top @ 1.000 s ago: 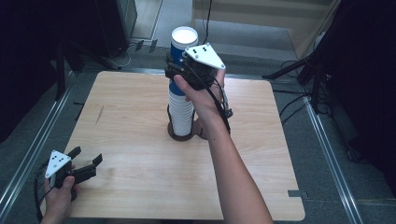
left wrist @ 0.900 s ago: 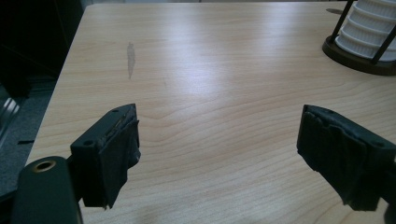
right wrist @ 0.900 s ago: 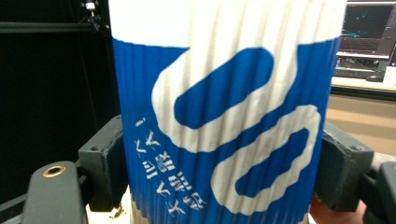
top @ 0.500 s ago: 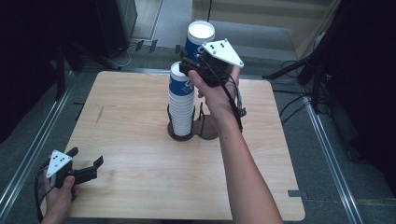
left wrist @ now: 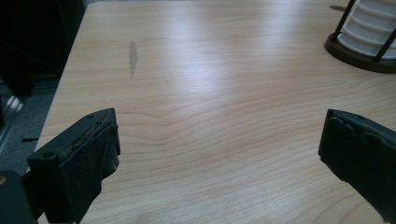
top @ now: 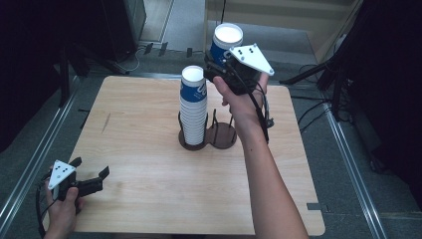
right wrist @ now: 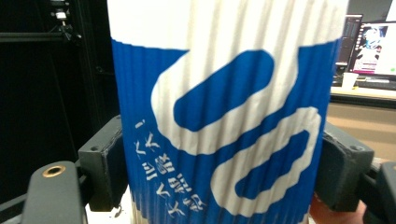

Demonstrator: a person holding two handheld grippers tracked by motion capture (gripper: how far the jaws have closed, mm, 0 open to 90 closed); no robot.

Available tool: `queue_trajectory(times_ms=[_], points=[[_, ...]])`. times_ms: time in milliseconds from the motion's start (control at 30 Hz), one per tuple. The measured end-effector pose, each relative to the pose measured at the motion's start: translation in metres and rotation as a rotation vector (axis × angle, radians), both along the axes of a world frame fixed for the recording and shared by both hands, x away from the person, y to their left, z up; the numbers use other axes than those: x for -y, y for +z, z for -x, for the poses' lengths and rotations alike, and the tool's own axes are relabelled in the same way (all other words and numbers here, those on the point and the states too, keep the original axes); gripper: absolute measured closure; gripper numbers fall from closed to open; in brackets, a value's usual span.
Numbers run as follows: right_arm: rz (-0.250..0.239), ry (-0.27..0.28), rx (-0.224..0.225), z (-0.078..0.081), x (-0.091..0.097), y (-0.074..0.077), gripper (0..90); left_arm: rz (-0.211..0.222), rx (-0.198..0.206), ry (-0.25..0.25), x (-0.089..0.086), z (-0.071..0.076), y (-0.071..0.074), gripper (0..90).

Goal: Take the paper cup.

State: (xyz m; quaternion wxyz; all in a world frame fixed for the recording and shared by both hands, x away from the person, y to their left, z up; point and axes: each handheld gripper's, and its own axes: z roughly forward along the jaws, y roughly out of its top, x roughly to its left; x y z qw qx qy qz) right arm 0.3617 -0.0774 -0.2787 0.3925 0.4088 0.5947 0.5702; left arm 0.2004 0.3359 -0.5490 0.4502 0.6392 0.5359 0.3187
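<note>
Step in hand: 1 blue-and-white ribbed paper cup (top: 225, 44) pinched by right gripper (top: 222, 62), upright, aloft beyond the stacked paper cups (top: 193, 110) in dark 2-ring wire holder (top: 222, 138). Left gripper (top: 92, 180): jaws just spread wide, nothing between, over wooden tabletop (top: 149, 189). Next, probably: lower cup into empty ring.

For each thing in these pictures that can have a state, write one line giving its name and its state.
Right gripper: shut on lifted cup.
Lifted cup: upright, held above the table, clear of the stack.
Cup stack: upright in the left holder ring.
Right holder ring: empty.
Left gripper: open, jaws just opened, nothing between them, low over the table.
</note>
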Motion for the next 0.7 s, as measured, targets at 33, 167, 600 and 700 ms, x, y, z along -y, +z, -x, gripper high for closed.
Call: queue_trajectory(times_ms=[33,167,600,700], points=[[0.001,-0.002,0.001,0.001,0.001,-0.001,19.2,0.005,0.002,0.0,0.0,0.0,0.0,0.0],[-0.002,-0.003,-0.005,0.002,0.005,-0.003,19.2,0.003,0.002,-0.008,0.0,0.0,0.0,0.0],[0.007,-0.033,-0.01,0.011,0.027,-0.014,19.1,0.018,0.005,-0.021,-0.001,0.0,-0.001,0.0],[0.023,-0.051,-0.003,0.015,0.034,-0.02,19.1,0.028,0.005,-0.029,-0.001,-0.001,-0.001,0.0]])
